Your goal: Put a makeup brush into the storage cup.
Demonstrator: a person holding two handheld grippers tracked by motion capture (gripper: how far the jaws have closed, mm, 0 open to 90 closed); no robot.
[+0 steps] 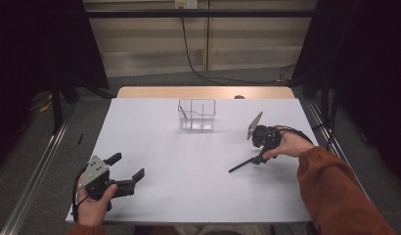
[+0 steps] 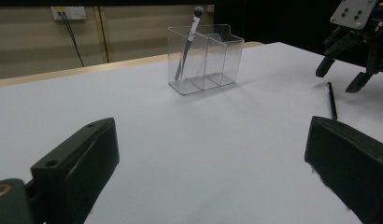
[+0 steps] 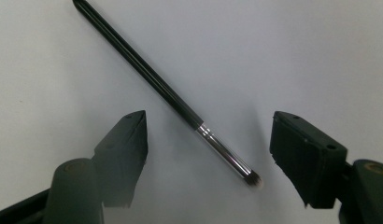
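A slim black makeup brush (image 1: 242, 165) with a silver ferrule lies flat on the white table (image 1: 189, 191) at the right. My right gripper (image 1: 259, 157) points down over its bristle end. In the right gripper view the brush (image 3: 147, 72) lies slanted between the jaws of the right gripper (image 3: 208, 125), which stand apart and touch nothing. My left gripper (image 1: 127, 165) rests at the front left, open and holding nothing; its view shows the left gripper (image 2: 210, 137) with bare table between the jaws. A clear divided organizer (image 1: 197, 115) stands at the back middle with another brush (image 2: 189, 39) leaning in its left compartment.
Seen from the left gripper, the organizer (image 2: 213, 56) stands ahead, with the right gripper (image 2: 341, 74) and the lying brush (image 2: 331, 100) at the far right. A wooden strip (image 1: 203, 92) borders the table's far edge. Dark stands and cables lie beyond the table.
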